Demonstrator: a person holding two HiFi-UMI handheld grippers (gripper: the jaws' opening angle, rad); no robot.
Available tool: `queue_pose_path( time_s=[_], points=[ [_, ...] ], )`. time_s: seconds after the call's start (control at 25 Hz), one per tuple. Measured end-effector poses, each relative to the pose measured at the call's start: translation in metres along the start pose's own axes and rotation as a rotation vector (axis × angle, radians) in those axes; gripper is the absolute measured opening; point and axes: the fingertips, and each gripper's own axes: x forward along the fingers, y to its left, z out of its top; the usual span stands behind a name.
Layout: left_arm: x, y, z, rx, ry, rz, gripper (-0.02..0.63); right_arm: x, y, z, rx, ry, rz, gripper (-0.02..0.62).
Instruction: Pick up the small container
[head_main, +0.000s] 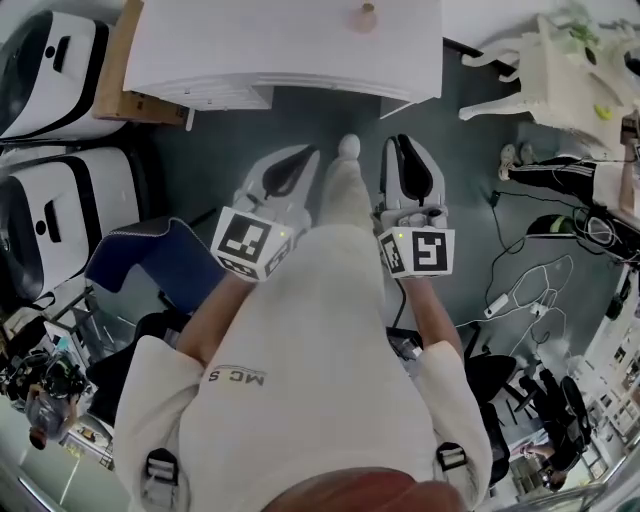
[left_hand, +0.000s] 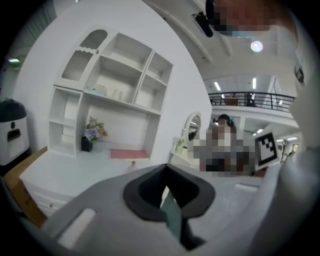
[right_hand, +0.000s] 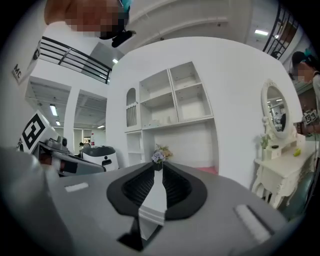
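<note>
White desk (head_main: 290, 50) ahead of you carries the small container (head_main: 367, 15), a pinkish knob-shaped thing standing alone near the front edge; the left gripper view shows it just above the jaw tips (left_hand: 133, 164). By my reading the pick has not begun: both grippers hang level at your waist, well apart from the desk, and the whole reach, grasp and lift is left. Your left gripper (head_main: 300, 160) has its jaws pressed together at the tips with nothing between them. Your right gripper (head_main: 405, 150) is all but closed too, with a thin slit at the tips and no object in it. You will need to spread a pair before closing in. The right gripper view does not show the container; its jaws likely cover it. Its lid, material and exact shape are too small to make out.
</note>
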Motion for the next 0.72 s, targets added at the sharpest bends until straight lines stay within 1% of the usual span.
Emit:
queue_pose_path(
  time_s=[0.16,0.32,0.56,0.72],
  points=[
    [0.044,0.021,0.008,0.009,0.022,0.038,0.000,0.038,-0.033,-0.003,0.000,0.012,0.043,0.040],
    [0.079,0.030,0.019,0.021,0.024,0.082,0.000,0.063,-0.064,-0.001,-0.019,0.017,0.096,0.051],
    [0.105,0.039,0.045,0.027,0.028,0.138,0.000,0.092,-0.077,0.009,-0.009,0.041,0.176,0.063],
    [0.117,0.049,0.057,0.028,0.004,0.167,0.000,0.108,-0.083,0.010,-0.025,0.050,0.202,0.063]
  ],
)
